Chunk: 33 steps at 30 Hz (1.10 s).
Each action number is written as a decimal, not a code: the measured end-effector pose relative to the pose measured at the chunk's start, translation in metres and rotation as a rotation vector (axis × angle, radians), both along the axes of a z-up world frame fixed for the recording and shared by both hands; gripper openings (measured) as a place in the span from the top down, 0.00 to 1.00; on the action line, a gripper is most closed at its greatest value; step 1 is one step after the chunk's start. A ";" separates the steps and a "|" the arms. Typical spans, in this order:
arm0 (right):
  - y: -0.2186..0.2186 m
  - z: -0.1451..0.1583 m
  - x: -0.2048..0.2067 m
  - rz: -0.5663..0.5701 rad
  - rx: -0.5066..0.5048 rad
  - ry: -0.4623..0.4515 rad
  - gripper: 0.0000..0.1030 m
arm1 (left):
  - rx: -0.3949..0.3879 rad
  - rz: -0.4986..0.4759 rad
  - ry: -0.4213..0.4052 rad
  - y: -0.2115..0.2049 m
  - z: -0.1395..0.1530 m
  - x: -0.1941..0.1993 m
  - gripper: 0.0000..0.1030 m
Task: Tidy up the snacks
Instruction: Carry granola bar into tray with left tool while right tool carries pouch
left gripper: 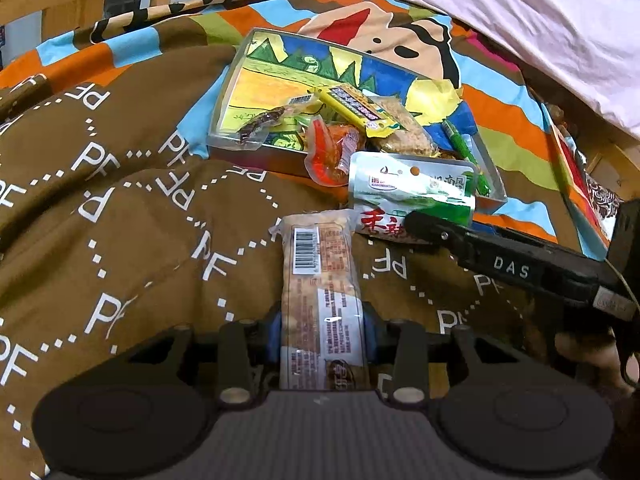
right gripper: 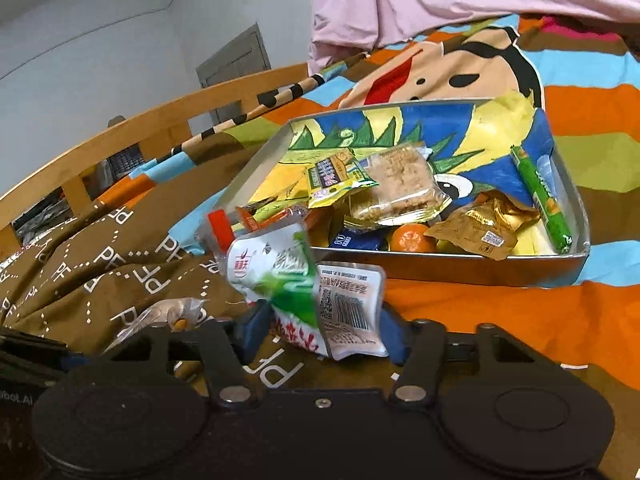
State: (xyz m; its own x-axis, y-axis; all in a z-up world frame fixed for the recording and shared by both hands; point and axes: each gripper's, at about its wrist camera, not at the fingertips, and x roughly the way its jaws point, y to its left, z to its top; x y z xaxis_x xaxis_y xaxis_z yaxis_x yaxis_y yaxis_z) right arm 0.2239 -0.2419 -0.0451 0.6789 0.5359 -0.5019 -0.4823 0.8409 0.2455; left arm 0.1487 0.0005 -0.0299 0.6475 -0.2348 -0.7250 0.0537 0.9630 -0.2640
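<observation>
A long clear-wrapped snack bar point(left gripper: 316, 264) with a barcode label lies lengthwise over the brown blanket, and my left gripper point(left gripper: 323, 332) is shut on its near end. A green-and-white pouch point(right gripper: 280, 276) stands curled between the blue pads of my right gripper point(right gripper: 322, 334), which press on both its edges. From the left wrist, that pouch point(left gripper: 412, 196) leans at the near corner of the metal tray point(left gripper: 256, 158), with one black finger point(left gripper: 460, 244) of the right gripper across its lower part. The tray point(right gripper: 480, 268) holds several packets.
In the tray lie a rice-cake packet point(right gripper: 400, 184), a tangerine point(right gripper: 412, 238), a gold packet point(right gripper: 484, 224) and a green stick point(right gripper: 540, 196). A wooden bed rail point(right gripper: 120, 132) runs behind on the left. Pink cloth point(left gripper: 480, 8) lies beyond the tray. The blanket is rumpled.
</observation>
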 end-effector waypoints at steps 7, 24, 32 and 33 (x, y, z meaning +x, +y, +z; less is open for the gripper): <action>0.014 0.015 -0.029 0.026 -0.125 -0.138 0.75 | -0.019 0.008 -0.017 -0.003 0.006 -0.008 0.60; 0.012 0.057 -0.067 -0.001 -0.297 -0.350 0.91 | -0.029 -0.023 -0.114 -0.021 0.035 0.000 0.60; -0.008 0.084 -0.043 -0.063 -0.342 -0.421 0.91 | 0.003 -0.078 -0.215 -0.044 0.065 0.050 0.60; -0.011 0.086 -0.036 -0.071 -0.350 -0.426 0.91 | 0.009 -0.087 -0.229 -0.047 0.068 0.059 0.60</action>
State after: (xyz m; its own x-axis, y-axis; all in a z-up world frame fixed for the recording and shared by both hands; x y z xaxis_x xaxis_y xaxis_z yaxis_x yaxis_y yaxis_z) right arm 0.1879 -0.2529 0.0406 0.8893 0.3318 -0.3146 -0.4167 0.8715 -0.2586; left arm 0.2081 -0.0469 0.0380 0.7727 -0.2907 -0.5643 0.1935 0.9545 -0.2267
